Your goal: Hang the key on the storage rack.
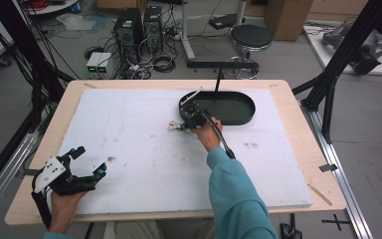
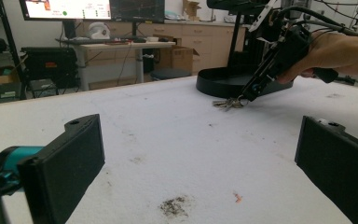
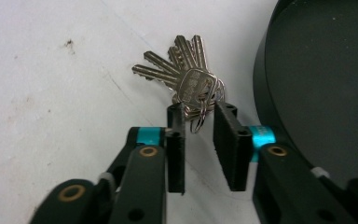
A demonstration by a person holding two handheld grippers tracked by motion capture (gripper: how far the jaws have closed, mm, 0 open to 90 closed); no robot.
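White foam board [image 1: 144, 154] covers our wooden table, its surface smudged with dark marks, and beyond it we see computer towers [image 1: 138, 30] and a black stool [image 1: 251, 37] on the floor; one key head carries stamped lettering too blurred for us to read. Our right gripper [image 3: 199, 119] has its jaws drawn narrow around the ring end of a bunch of keys [image 3: 186, 74], which lies on the board just beside the black oval tray [image 1: 238, 117]; we cannot tell whether the pads press yet. Our left gripper [image 1: 90, 160] rests near the table's front left corner with its jaws spread wide and nothing between them.
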